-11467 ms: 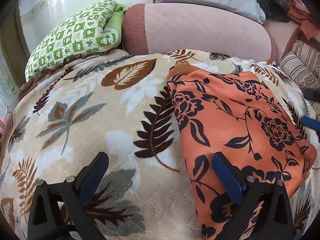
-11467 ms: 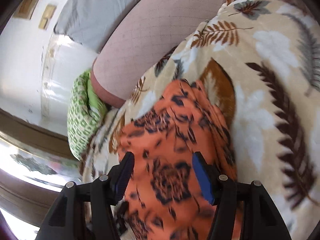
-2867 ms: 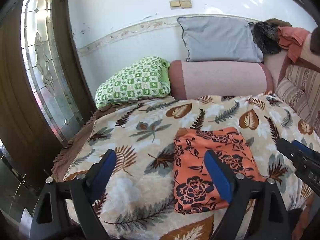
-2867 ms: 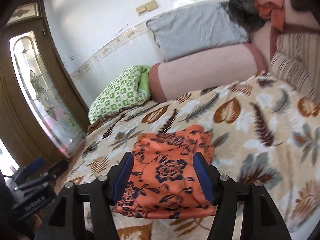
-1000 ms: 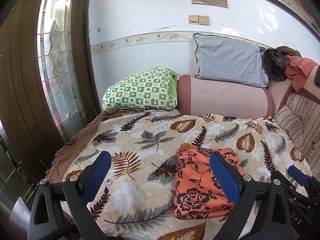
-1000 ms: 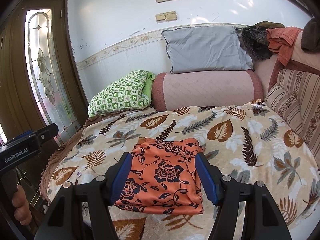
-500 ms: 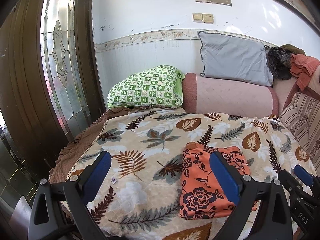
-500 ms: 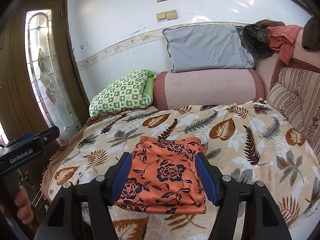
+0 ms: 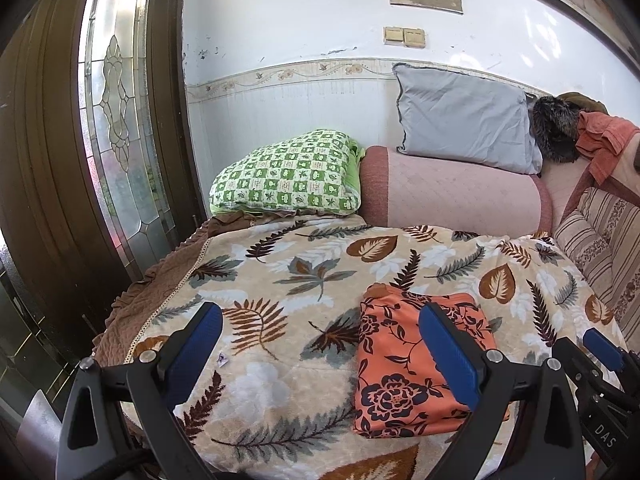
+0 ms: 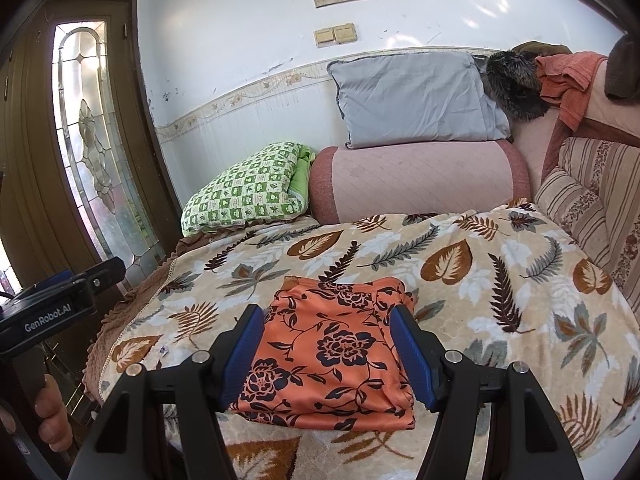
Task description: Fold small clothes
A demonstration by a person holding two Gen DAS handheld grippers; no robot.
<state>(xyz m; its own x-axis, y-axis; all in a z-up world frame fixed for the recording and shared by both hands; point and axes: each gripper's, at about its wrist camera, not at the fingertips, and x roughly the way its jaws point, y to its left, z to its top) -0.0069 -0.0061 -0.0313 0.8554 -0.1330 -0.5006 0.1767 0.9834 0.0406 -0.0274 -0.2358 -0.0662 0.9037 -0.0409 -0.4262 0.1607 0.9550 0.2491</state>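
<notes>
An orange garment with a dark flower print (image 9: 404, 364) lies folded into a flat rectangle on the leaf-patterned blanket (image 9: 280, 280), near the bed's front edge; it also shows in the right wrist view (image 10: 336, 356). My left gripper (image 9: 320, 344) is open and empty, held back from the bed and above it. My right gripper (image 10: 328, 344) is open and empty, also held back, with the folded garment seen between its fingers. The right gripper's body shows at the right edge of the left wrist view (image 9: 600, 380).
A green checked pillow (image 9: 288, 178), a pink bolster (image 9: 452, 192) and a grey pillow (image 9: 464, 120) lie at the head of the bed. A striped cushion (image 10: 592, 200) sits at the right. A wooden door with glass (image 9: 116, 120) stands at the left.
Both grippers have drawn back and up from the garment, which lies folded on the blanket. In the last second the views have barely shifted.
</notes>
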